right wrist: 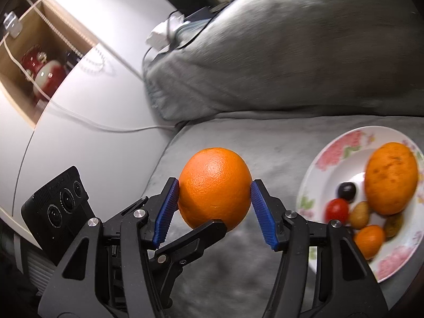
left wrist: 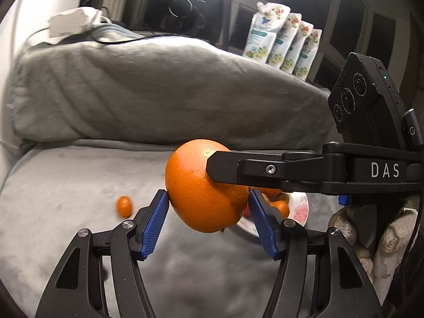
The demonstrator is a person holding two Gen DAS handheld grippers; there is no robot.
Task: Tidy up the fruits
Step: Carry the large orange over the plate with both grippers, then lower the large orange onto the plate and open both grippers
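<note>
A large orange (left wrist: 206,185) hangs in the air over the grey blanket, gripped from two sides. My left gripper (left wrist: 208,193) is shut on it, blue pads pressing its left and right flanks. One black finger (left wrist: 225,169) of the right gripper lies across its right face. In the right wrist view the same orange (right wrist: 214,180) sits between the pads of my right gripper (right wrist: 214,184), also shut on it, and a finger (right wrist: 209,229) of the left gripper touches it from below. A flowered plate (right wrist: 331,153) at the right holds another orange (right wrist: 391,177), a cherry tomato (right wrist: 336,210) and several small fruits.
A small orange fruit (left wrist: 124,206) lies alone on the blanket (left wrist: 66,185), left of the grippers. A bulky grey pillow (left wrist: 159,92) rises behind. Refill pouches (left wrist: 281,42) stand by the window. A white cable (right wrist: 106,127) runs along the white cabinet. A gloved hand (left wrist: 384,238) holds the right gripper.
</note>
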